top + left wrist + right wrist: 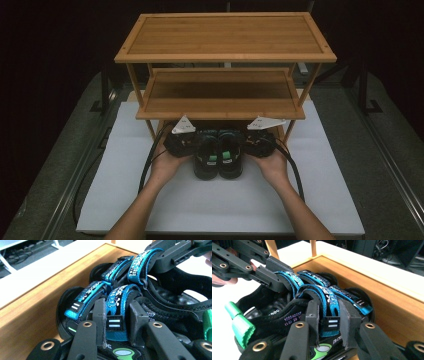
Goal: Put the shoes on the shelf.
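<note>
High view shows a pair of black sandals (218, 156) on the white desk (125, 200), toes under the wooden shelf (220, 100). Between them and each hand, the left tool (116, 317) clamps one blue strap (113, 302); the right tool (329, 315) clamps the other sandal's strap (329, 302).

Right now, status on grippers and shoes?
Left gripper shut on left shoe's blue strap. Right gripper shut on right shoe's strap. Shoes' toes under wooden rack, beside its bottom rail.
</note>
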### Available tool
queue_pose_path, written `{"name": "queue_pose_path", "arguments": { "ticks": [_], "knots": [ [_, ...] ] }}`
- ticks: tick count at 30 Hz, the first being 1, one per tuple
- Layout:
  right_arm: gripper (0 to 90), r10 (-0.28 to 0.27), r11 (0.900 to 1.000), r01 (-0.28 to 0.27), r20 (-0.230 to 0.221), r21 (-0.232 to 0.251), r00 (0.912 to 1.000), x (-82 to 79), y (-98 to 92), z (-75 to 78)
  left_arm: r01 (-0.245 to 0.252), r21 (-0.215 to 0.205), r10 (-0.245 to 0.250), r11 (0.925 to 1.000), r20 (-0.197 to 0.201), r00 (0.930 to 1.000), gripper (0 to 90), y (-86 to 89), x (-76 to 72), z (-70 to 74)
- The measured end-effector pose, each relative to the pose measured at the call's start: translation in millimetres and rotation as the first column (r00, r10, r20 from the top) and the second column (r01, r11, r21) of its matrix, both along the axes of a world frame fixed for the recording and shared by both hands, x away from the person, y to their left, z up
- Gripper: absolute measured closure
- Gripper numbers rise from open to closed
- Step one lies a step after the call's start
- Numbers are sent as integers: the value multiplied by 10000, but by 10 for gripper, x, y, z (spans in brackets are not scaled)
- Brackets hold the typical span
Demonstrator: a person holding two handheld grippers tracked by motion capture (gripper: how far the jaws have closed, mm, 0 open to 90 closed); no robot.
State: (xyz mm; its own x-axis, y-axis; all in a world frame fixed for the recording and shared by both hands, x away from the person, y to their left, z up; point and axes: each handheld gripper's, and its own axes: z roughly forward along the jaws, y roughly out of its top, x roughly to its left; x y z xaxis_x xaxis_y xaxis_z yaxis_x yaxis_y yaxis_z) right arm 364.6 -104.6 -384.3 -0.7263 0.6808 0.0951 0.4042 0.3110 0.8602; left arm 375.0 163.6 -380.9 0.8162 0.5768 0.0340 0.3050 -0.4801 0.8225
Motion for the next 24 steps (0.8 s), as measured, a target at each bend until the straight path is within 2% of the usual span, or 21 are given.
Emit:
{"name": "queue_pose_path", "arguments": {
  "ticks": [4, 10, 17, 20, 24],
  "knots": [
    [707, -185, 9998, 185, 310, -26, 9993, 42, -1, -46, -152, -39, 153, 9999, 237, 9996, 709, -26, 43, -58],
    [706, -313, 9991, 322, 336, -280, 9989, 95, 24, -147, -329, 78, 325, 9994, 517, 9981, 706, -45, 75, -104],
    [677, -372, 9990, 376, 161, -231, 9992, 94, 25, -171, -437, 287, 420, 9986, 552, 9976, 663, -45, 56, -97],
    [655, -358, 9990, 361, 117, -264, 9993, 91, 20, -166, -485, 218, 475, 9986, 451, 9979, 604, -32, 59, -92],
    [575, -426, 9989, 428, 123, -214, 9990, 86, 19, -146, -464, 81, 461, 9989, 347, 9983, 546, 3, 49, -68]
  ]
}}
